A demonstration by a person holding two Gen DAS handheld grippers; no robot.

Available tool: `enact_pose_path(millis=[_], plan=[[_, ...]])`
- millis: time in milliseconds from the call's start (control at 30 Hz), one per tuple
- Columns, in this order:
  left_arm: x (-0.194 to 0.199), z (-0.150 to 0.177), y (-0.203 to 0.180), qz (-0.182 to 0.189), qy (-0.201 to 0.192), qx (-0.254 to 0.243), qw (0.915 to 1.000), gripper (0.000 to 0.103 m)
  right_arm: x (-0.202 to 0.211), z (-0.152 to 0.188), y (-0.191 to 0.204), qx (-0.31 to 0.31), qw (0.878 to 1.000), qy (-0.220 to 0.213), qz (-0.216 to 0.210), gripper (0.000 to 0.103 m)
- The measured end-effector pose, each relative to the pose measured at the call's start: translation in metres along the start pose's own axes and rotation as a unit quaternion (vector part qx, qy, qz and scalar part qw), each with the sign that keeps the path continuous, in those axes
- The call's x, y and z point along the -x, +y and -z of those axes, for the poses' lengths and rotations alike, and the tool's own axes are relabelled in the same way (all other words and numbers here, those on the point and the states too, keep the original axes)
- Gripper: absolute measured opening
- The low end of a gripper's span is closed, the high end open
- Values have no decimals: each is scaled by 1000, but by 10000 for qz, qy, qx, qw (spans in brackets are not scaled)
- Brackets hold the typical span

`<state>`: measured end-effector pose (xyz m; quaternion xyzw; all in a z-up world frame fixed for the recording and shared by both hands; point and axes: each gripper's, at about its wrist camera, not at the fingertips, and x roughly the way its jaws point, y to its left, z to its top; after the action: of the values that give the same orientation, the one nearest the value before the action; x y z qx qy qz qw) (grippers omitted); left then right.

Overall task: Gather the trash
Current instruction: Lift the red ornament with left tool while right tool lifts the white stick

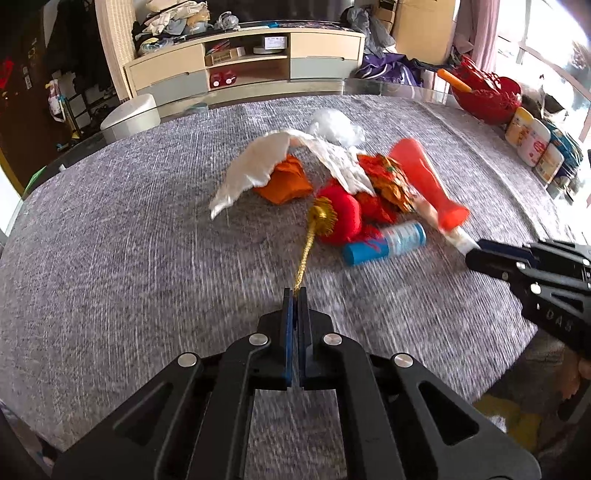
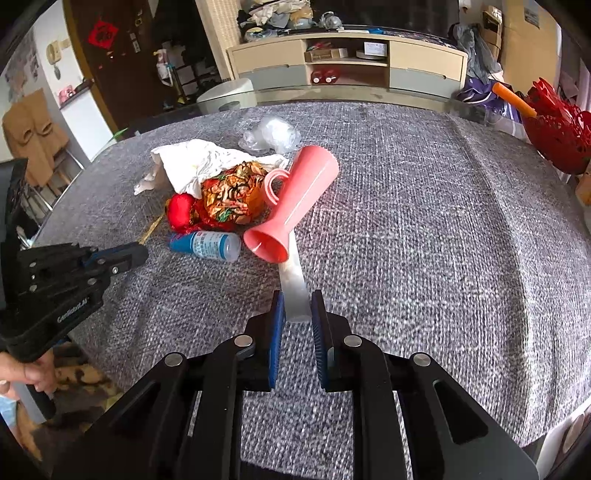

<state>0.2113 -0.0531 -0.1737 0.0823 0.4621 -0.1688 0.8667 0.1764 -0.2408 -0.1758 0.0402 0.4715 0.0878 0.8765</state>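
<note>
2 tongs (image 1: 294, 292) (image 2: 297, 301) clamped on cord (image 1: 305, 254), strip (image 2: 293, 291).

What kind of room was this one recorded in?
Most likely a lived-in living or dining room at home: a low TV-style cabinet piled with clutter, a cloth-covered table with a glass edge, and a red paper charm on a dark door.

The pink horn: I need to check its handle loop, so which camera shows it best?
The right wrist view. There the pink horn lies sharp and whole, handle loop and open mouth visible. The left wrist view shows it blurred, seen from the side, its loop hidden.
</note>
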Motion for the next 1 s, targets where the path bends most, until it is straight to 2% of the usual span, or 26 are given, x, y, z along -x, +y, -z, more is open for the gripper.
enact_pose_path(millis=[200, 600, 800, 1000], plan=[[24, 22, -1, 54, -21, 45, 10000, 0, 25, 9, 8, 3, 9998, -193, -36, 15], [95, 55, -16, 207, -504, 306, 9980, 0, 75, 40, 28, 30, 9987, -499, -61, 15], [126, 73, -23, 275, -710, 444, 9961, 0, 109, 55, 42, 164, 9967, -789, -58, 15], [151, 89, -35, 279, -793, 378, 9957, 1, 132, 71, 54, 232, 9956, -885, -199, 15]])
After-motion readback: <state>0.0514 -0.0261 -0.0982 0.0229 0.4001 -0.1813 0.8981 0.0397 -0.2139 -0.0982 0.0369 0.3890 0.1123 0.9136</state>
